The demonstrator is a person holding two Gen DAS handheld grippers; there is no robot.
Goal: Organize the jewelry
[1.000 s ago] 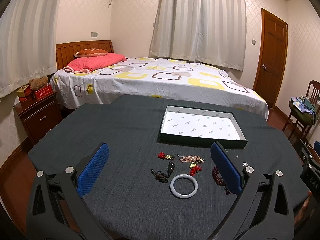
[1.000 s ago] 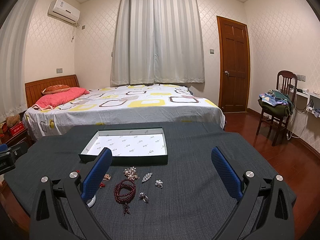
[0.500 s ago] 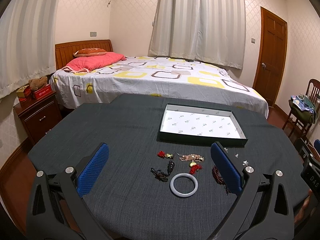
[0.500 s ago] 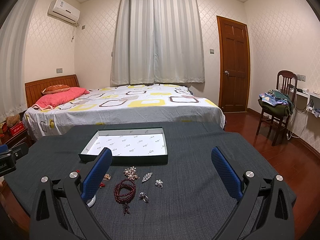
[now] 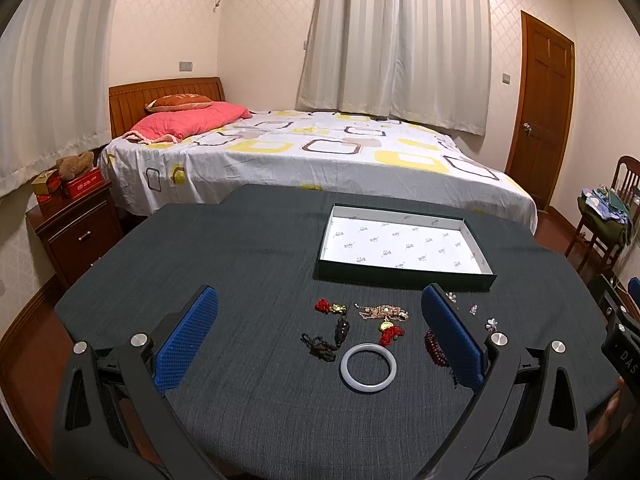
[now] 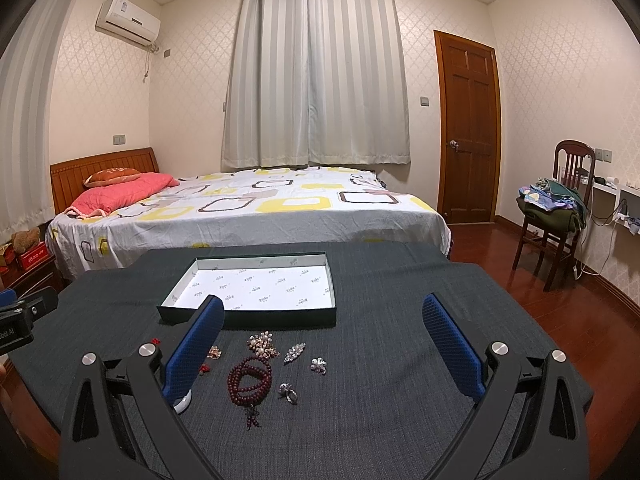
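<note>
Tray (image 5: 404, 276) slightly farther; "DAS" on right hand-held gripper (image 5: 624, 356).

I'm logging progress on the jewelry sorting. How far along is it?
Nothing looks done: the box holds no jewelry. Nothing is in hand; the left gripper and right gripper are open. Left: white bangle, bead bracelet, brooches and charms, all on the cloth.

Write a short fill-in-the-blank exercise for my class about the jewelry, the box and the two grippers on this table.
1. The white-lined box holds ____ jewelry.
2. The left gripper and the right gripper both have their jaws ____.
3. The white bangle lies on the dark ____.
4. The bead bracelet is dark ____ in color.

Missing words: no; open; tablecloth; red
</note>
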